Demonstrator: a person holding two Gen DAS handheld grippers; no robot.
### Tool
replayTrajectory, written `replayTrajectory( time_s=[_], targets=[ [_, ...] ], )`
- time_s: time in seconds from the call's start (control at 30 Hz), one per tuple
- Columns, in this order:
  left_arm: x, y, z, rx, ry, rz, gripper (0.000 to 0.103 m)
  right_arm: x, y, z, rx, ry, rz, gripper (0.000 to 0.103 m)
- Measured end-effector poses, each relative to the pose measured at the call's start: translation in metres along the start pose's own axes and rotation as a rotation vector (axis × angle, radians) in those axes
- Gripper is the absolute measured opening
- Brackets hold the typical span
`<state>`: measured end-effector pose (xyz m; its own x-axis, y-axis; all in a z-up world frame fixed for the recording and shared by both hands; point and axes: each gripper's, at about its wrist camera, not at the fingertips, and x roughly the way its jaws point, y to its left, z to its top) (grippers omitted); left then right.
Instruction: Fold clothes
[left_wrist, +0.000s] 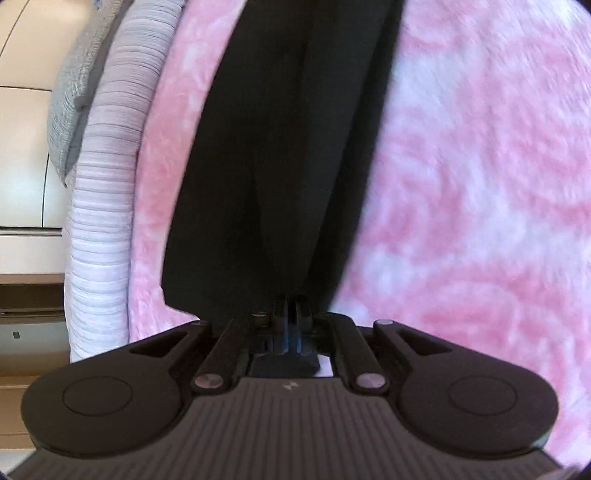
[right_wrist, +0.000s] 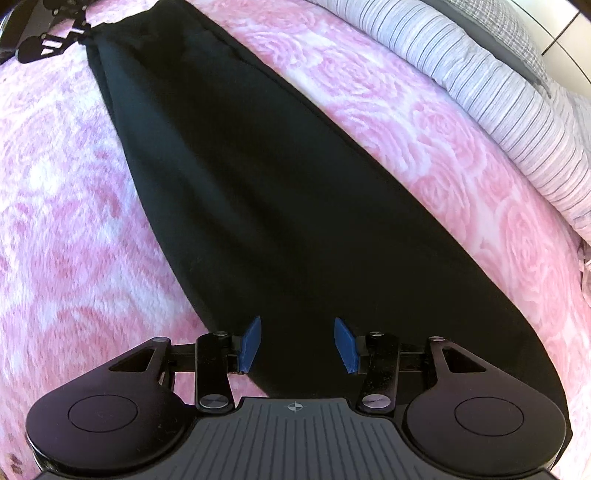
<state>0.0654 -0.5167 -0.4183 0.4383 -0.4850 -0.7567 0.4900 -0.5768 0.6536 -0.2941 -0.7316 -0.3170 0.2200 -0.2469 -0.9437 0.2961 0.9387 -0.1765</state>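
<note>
A long black garment (right_wrist: 258, 192) lies stretched out over a pink rose-patterned blanket (right_wrist: 74, 206). In the left wrist view my left gripper (left_wrist: 291, 306) is shut on the near end of the black garment (left_wrist: 280, 147), which bunches into folds and runs away from the jaws. The right wrist view shows that same left gripper (right_wrist: 83, 31) at the top left, pinching the garment's far narrow end. My right gripper (right_wrist: 297, 345) hovers over the wide near end, its blue pads (right_wrist: 251, 343) apart with only flat cloth below them.
A striped grey-white duvet (right_wrist: 517, 122) is rolled along the blanket's far edge, also visible as a striped roll (left_wrist: 107, 192) at the left. A grey knitted cloth (left_wrist: 70, 96) lies beyond it, with pale cabinet fronts (left_wrist: 22, 122) behind.
</note>
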Motion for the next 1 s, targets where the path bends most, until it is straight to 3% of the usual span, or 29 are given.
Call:
replayTrajectory(
  time_s=[0.2, 0.27, 0.37, 0.47, 0.63, 0.77, 1.0],
  targets=[
    [-0.001, 0.000, -0.016, -0.068, 0.083, -0.038, 0.007, -0.005, -0.001, -0.024, 0.022, 0.016, -0.023, 0.048],
    [-0.009, 0.008, -0.021, -0.156, 0.099, -0.043, 0.010, -0.010, -0.003, -0.037, 0.038, 0.028, -0.042, 0.048],
    [-0.023, 0.024, -0.020, -0.313, 0.118, -0.040, 0.021, -0.019, -0.010, -0.062, 0.055, 0.043, -0.082, 0.048],
    [-0.045, 0.029, -0.004, -0.433, 0.113, -0.018, 0.023, -0.028, -0.023, -0.093, 0.067, 0.064, -0.150, 0.049],
    [-0.081, 0.018, 0.085, -0.506, -0.008, -0.035, 0.026, -0.037, -0.056, -0.148, 0.121, 0.112, -0.219, 0.057],
    [-0.112, -0.020, 0.182, -0.431, -0.164, -0.087, 0.032, -0.036, -0.078, -0.184, 0.073, 0.123, -0.282, 0.057],
    [-0.138, -0.070, 0.323, -0.267, -0.363, -0.121, 0.037, -0.011, -0.114, -0.242, -0.198, 0.141, -0.403, 0.058]
  ],
)
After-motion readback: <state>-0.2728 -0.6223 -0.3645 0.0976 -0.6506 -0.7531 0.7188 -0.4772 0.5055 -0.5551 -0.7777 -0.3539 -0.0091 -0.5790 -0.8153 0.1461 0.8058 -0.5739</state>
